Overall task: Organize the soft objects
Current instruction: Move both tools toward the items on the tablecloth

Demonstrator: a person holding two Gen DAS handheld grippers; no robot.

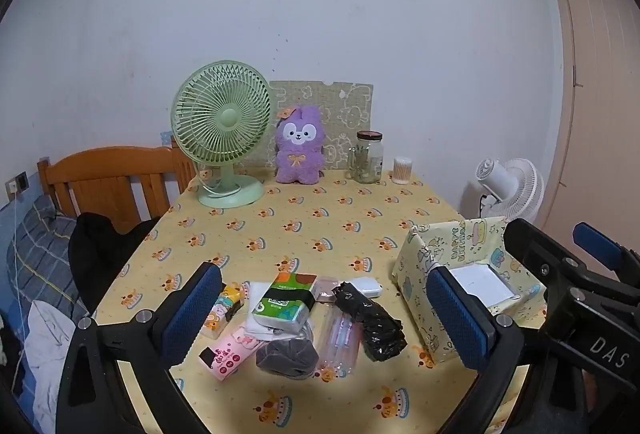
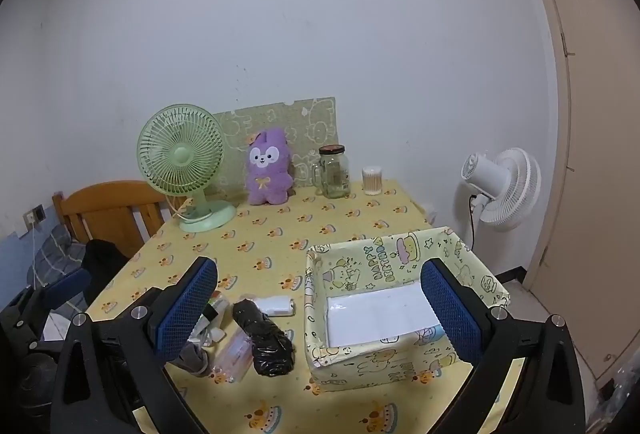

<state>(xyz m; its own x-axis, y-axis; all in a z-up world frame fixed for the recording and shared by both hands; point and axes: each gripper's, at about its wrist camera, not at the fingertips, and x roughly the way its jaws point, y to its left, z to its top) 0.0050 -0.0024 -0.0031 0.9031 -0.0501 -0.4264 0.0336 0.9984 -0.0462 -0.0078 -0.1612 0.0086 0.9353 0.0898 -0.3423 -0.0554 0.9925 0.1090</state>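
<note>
Both the left hand-held gripper and the right hand-held gripper stand wide open and empty, since the soft packets wait at lower centre on the bench, beside the box.

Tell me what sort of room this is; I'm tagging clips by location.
Probably a bedroom at home: a bed with a wooden headboard beside the table, a plush toy, and a door.
</note>
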